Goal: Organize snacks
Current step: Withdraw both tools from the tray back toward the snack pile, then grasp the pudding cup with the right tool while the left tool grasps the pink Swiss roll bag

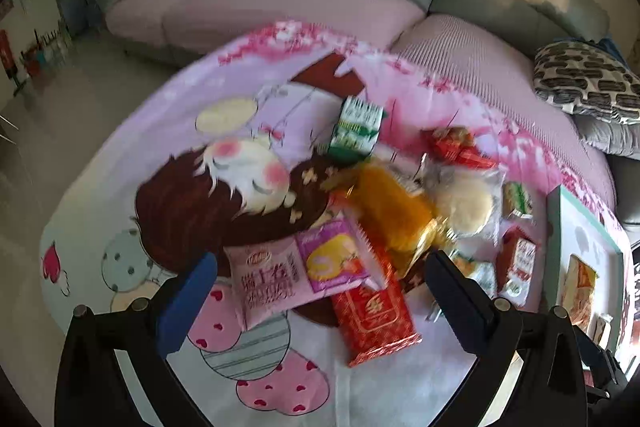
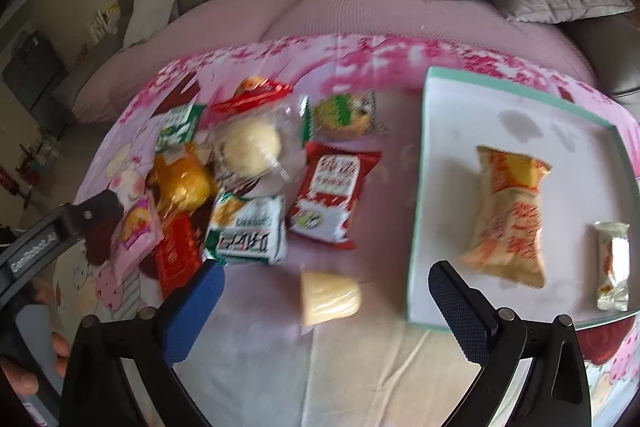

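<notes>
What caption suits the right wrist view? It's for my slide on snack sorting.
Open right claw above a small yellow snack, beside the teal-rimmed tray holding two packets.

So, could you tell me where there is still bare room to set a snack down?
The tray is bare along its far half, beyond the orange packet. Cloth lies bare between the red-white packet and the tray. The pile around the yellow bag is crowded.

My left tool's camera looks down, close, over the snack pile (image 1: 400,211); my right camera faces the tray (image 2: 520,131). Both share pile and tray.
</notes>
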Demonstrator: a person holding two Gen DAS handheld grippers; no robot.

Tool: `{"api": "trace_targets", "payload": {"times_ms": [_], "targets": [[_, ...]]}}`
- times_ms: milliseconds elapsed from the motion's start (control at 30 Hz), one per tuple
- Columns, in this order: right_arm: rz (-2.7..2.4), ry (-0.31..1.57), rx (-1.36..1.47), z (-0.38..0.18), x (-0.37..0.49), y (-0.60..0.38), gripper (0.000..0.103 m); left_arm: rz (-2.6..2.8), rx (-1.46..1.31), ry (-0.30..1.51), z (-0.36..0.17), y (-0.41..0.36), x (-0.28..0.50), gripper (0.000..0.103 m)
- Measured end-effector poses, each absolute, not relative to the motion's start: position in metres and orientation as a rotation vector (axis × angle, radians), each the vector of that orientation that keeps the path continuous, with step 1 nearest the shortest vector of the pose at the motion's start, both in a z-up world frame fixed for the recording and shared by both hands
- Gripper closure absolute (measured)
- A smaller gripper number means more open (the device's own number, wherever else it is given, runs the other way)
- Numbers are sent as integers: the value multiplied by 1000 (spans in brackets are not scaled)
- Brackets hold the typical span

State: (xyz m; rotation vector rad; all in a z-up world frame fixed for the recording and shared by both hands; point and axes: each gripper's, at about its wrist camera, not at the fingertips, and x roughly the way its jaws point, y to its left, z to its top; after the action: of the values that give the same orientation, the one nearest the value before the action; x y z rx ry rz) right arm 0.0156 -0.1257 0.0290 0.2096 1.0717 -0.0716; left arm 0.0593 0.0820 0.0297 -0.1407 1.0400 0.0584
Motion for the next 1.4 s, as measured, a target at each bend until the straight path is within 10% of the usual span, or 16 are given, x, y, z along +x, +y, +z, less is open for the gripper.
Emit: {"api": "trace_targets", "payload": {"times_ms": [267, 933, 1400], "targets": [[-45, 1106, 215, 18, 14, -120, 0, 67, -182, 1119, 4, 94, 69, 0], [-31, 1206, 202, -12, 15, -116, 48, 123, -442, 1220, -31, 126, 84, 0], [-25, 1205, 245, -11, 9, -125, 62, 72, -512, 1202, -27, 121, 83, 22]]}}
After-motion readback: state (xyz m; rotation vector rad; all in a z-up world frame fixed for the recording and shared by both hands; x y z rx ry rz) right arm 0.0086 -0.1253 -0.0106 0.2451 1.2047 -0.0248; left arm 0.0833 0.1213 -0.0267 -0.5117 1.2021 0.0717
